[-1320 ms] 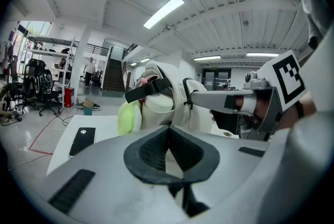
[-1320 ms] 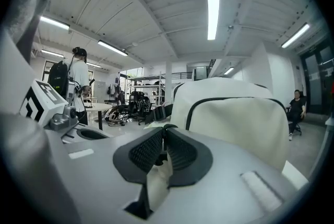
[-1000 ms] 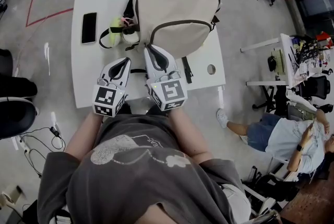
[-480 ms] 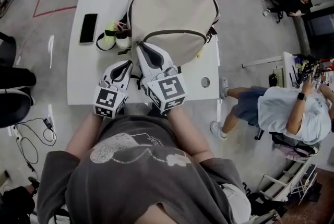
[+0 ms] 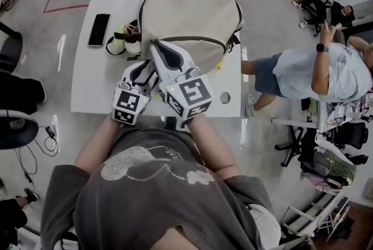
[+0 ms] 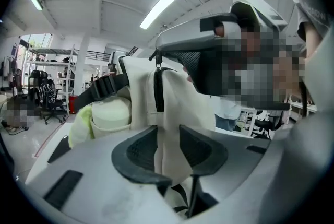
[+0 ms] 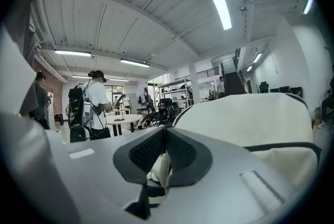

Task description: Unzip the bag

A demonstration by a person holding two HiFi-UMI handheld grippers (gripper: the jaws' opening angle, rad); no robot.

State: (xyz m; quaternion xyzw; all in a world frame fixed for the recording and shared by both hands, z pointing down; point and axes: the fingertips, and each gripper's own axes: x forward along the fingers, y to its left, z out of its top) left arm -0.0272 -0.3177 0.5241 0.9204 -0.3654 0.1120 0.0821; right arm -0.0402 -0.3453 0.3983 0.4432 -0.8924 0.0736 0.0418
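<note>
Person seated at a white table (image 5: 96, 83), both arms drawn in before the chest. The left forearm (image 5: 98, 143) and right forearm (image 5: 211, 150) run forward and converge, so the two grippers sit side by side over the table's near half, their bodies touching or nearly so.

The beige bag (image 5: 189, 13) lies on the far half of the table, bulging upward. Its dark zip (image 5: 198, 38) curves across the side nearest the person.

The left gripper (image 5: 149, 67) tilts toward the right one and stops at the bag's near left corner. In the left gripper view its jaws (image 6: 167, 137) stand a little apart, and a fold of the bag's fabric (image 6: 141, 92) fills the gap and is pinched between the pads.

The right gripper (image 5: 156, 45) reaches farther and lies above its neighbour, its tip at the left end of the zip. In the right gripper view its jaws (image 7: 165, 137) are pressed almost together, with only a thin pale tab (image 7: 160, 165) in the seam. Whether this tab is the zip's pull is too small to tell. The bag's pale bulk (image 7: 250, 118) rises just beyond to the right.

Also on the table: a dark phone (image 5: 99, 30) well to the left, and a yellow-green object (image 5: 119, 42) against the bag's left side.

A bystander (image 5: 315, 71) in a pale shirt stands off the table's right end.
</note>
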